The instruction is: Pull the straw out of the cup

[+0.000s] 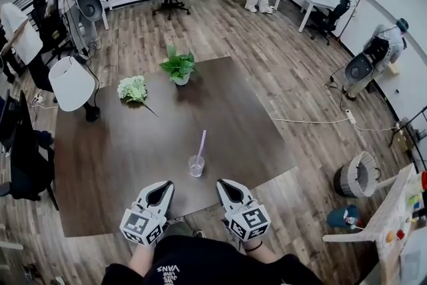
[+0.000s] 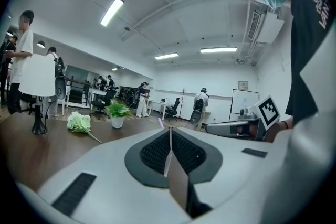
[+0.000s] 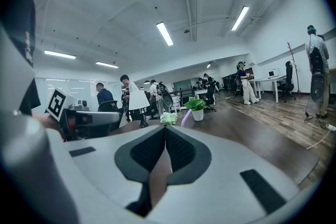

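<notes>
Task not started: straw (image 1: 201, 143) stands tilted in cup (image 1: 196, 166), near bench (image 1: 120, 163) front edge. Your left hand-held gripper (image 1: 160, 189) and right hand-held gripper (image 1: 227, 187) both clenched, empty, near cup. Remaining: open, grasp straw, pull out.

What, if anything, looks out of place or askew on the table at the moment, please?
Nothing is spilled or broken. The only oddity is the white flower bunch, which lies flat on the table beside the potted plant rather than standing in anything. The cup stands upright with its straw leaning, as straws do.
</notes>
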`<state>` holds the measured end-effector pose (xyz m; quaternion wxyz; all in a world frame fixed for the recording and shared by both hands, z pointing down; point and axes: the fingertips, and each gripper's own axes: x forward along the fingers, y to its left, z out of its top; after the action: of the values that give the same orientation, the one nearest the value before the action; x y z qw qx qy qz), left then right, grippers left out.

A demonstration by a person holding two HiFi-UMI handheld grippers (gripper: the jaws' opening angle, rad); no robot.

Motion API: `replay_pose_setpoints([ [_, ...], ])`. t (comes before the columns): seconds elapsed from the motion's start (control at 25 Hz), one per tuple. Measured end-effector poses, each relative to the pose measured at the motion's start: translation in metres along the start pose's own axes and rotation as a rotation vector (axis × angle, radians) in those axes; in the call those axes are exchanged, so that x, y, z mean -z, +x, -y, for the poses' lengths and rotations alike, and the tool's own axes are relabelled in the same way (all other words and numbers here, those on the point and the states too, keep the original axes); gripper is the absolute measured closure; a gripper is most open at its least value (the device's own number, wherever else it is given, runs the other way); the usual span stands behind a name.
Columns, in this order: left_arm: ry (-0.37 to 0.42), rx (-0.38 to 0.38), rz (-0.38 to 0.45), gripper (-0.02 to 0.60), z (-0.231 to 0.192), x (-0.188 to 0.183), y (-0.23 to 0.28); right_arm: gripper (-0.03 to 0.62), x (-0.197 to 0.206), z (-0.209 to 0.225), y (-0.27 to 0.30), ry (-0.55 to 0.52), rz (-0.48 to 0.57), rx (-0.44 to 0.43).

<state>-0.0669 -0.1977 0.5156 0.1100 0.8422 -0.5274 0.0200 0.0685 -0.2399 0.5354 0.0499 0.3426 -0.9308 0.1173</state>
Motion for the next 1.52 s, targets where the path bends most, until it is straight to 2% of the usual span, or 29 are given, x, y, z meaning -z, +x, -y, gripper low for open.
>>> replay_pose_setpoints([
  [0.68, 0.004, 0.072, 0.013, 0.561, -0.042, -0.015, 0.039, 0.576, -0.008, 0.012, 0.075, -0.008, -0.015, -0.009],
  [1.08, 0.000, 0.091, 0.019, 0.561, -0.054, -0.018, 0.046, 0.574, 0.000, 0.017, 0.101, -0.003, -0.080, -0.022],
  [1.12, -0.001, 0.091, 0.018, 0.561, -0.055, -0.017, 0.046, 0.569, 0.004, 0.017, 0.104, 0.003, -0.098, -0.025],
  [1.16, -0.003, 0.091, 0.017, 0.561, -0.055, -0.017, 0.046, 0.515, 0.009, 0.018, 0.107, 0.012, -0.120, -0.028],
  [1.2, -0.004, 0.091, 0.017, 0.561, -0.055, -0.016, 0.046, 0.416, 0.014, 0.019, 0.110, 0.026, -0.143, -0.030],
  [1.24, -0.004, 0.091, 0.018, 0.561, -0.056, -0.016, 0.045, 0.396, 0.019, 0.019, 0.113, 0.039, -0.161, -0.032],
  [1.52, -0.004, 0.088, 0.020, 0.561, -0.061, -0.015, 0.043, 0.396, 0.032, 0.019, 0.122, 0.058, -0.207, -0.037],
])
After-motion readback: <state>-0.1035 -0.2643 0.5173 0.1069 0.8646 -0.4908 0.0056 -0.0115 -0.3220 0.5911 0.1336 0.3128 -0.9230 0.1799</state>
